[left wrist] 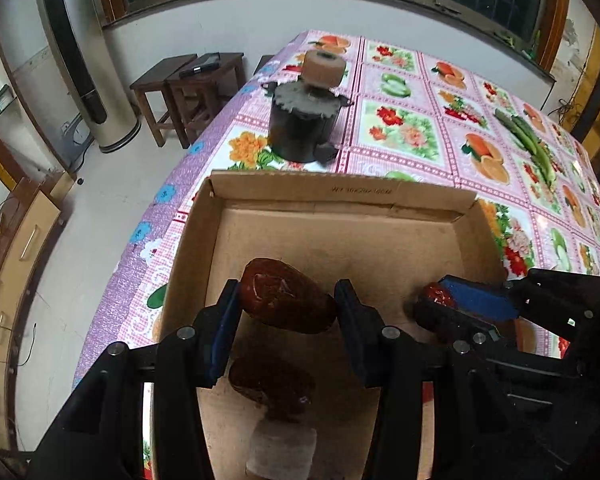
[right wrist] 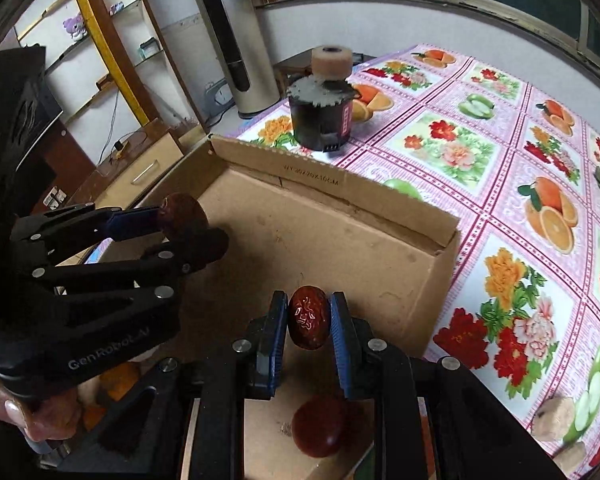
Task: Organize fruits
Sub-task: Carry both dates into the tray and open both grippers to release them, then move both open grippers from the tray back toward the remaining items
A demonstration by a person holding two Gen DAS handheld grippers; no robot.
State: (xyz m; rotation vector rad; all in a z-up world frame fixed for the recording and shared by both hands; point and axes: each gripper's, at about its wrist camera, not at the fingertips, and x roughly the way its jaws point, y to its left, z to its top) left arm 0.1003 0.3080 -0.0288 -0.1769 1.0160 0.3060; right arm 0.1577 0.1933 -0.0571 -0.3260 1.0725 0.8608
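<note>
The left tongs (left wrist: 288, 312) are holding a large dark-red date (left wrist: 286, 302) between their blue pads, above the open cardboard box (left wrist: 340, 196). Another dark date (left wrist: 272, 386) is lying on the box floor just below. At the right, the right tongs (left wrist: 440, 300) are gripping a smaller red date (left wrist: 434, 294) over the same box. The box is sitting on the tabletop (left wrist: 420, 136), which is wearing a fruit-patterned cloth, and a black cylindrical device (left wrist: 302, 126) is standing beyond the box's far wall.
</note>
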